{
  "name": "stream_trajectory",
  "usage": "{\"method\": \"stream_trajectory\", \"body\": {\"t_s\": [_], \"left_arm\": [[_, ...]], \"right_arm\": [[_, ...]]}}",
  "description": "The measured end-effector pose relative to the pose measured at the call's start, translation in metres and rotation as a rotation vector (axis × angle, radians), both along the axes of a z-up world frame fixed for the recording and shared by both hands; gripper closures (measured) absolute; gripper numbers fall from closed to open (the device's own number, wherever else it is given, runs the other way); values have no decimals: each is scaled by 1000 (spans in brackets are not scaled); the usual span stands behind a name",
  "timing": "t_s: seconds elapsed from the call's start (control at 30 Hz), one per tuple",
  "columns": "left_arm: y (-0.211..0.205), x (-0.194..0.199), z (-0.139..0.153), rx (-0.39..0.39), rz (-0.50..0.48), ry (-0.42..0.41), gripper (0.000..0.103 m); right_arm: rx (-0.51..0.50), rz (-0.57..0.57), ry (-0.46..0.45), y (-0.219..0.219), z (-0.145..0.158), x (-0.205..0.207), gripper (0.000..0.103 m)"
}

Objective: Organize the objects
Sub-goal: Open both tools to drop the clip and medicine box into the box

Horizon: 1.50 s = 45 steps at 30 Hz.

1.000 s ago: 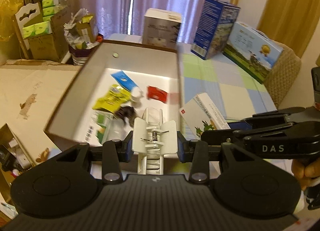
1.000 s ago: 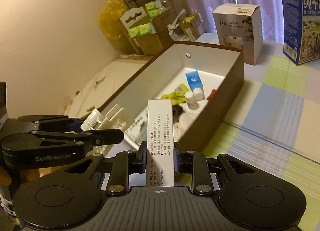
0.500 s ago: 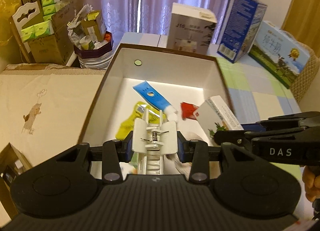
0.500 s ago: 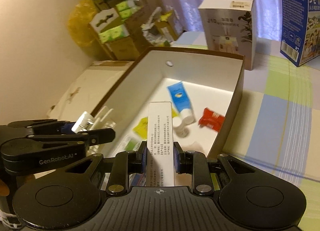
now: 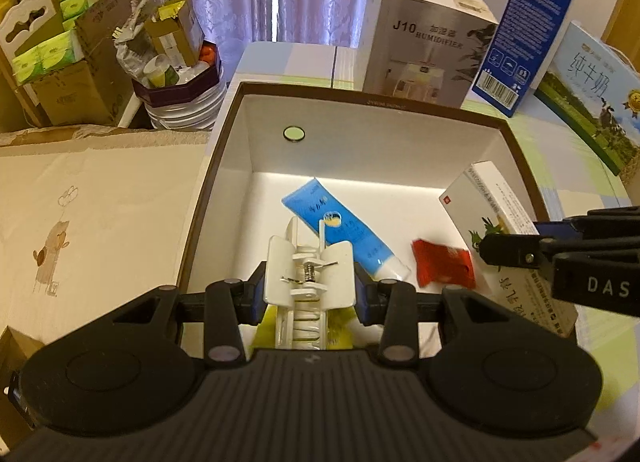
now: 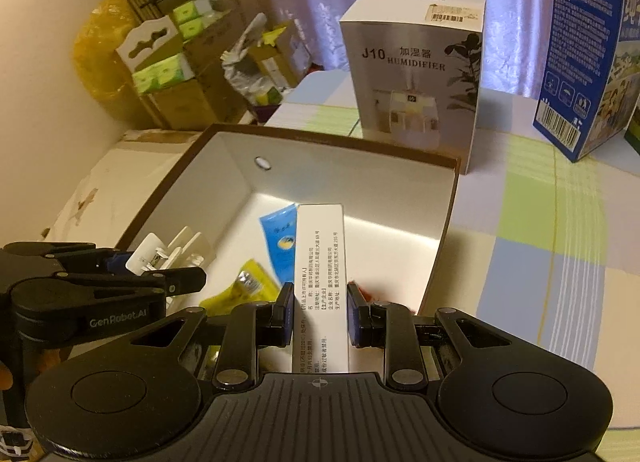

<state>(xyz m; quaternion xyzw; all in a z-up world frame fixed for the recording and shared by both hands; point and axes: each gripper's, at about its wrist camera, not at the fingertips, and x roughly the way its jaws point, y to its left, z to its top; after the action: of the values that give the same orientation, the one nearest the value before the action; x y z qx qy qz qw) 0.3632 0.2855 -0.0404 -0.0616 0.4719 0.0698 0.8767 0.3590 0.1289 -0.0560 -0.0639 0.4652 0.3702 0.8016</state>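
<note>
- The left gripper (image 5: 309, 289) is clamped on a white plastic spring clip (image 5: 310, 282). Both blue pads press the clip's sides, and the jaws stand only as far apart as the clip is wide.
- The clip is held above the near end of the open storage box (image 5: 224, 166), partly overlapping the blue tube (image 5: 340, 234) in the left wrist view.
- The right gripper (image 6: 319, 314) is closed on a narrow white carton (image 6: 320, 282) printed with small Chinese text. The pads grip its long sides, and the carton points forward over the box interior.
- In the left wrist view the same carton sits at the right inner wall of the box, tilted, with the right gripper's fingers around it.
- The storage box has a brown rim and white interior and rests on a checked tablecloth (image 6: 560, 242).
- On the box floor lie the blue tube, a red sachet (image 5: 442, 266) just right of the tube's cap, and a yellow packet (image 6: 244, 290) near the front.
- Behind the box stands a humidifier carton (image 5: 424, 46), with a blue carton (image 5: 524, 30) to its right.
</note>
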Motion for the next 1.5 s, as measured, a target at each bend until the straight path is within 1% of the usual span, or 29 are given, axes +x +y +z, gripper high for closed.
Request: {"method": "stream_trajectory", "body": {"t_s": [0.2,0.27,0.3,0.37,0.43,0.53,0.63,0.73,0.8,0.87,0.93,1.03,1.2,1.23,1.37,1.5], "left_arm": [[5,23,-4,-3,-29,-6,67],[7,28,-3,-13,-38,-19,61],[7,29,-2,-14,-41,-25,59],[8,32,0,-8,-46,-35,52],[9,32,2,-6,-48,-39,51],[12,30,3,-13,-46,-40,42],[15,26,5,-17,-43,-43,40],[17,23,6,-16,-42,-47,33],[18,21,9,-11,-39,-53,30],[18,18,12,-13,-42,-61,26],[18,15,16,-17,-46,-70,23],[16,9,20,-14,-48,-80,20],[12,-8,30,2,-42,-96,15],[10,-13,33,12,-40,-103,12],[4,-30,41,36,-44,-123,5],[-3,-50,49,13,-53,-140,4]], "right_arm": [[-12,-12,7,7,-7,13,80],[-15,-18,9,7,-9,15,80],[-15,-20,10,8,-9,15,80],[-15,-26,11,8,-10,15,80],[-16,-28,12,9,-10,16,80],[-16,-34,12,11,-10,18,80],[-7,-47,17,12,-11,20,80],[29,-51,15,14,-9,23,80],[67,-74,11,14,-6,25,80],[82,-93,8,14,-3,27,79],[97,-95,-1,13,2,25,72],[101,-80,-11,10,10,18,66],[94,-42,-30,-3,20,-5,60],[95,-40,-35,-7,22,-12,59],[111,-35,-44,-25,29,-39,57],[121,-57,-55,-46,37,-66,56]]}}
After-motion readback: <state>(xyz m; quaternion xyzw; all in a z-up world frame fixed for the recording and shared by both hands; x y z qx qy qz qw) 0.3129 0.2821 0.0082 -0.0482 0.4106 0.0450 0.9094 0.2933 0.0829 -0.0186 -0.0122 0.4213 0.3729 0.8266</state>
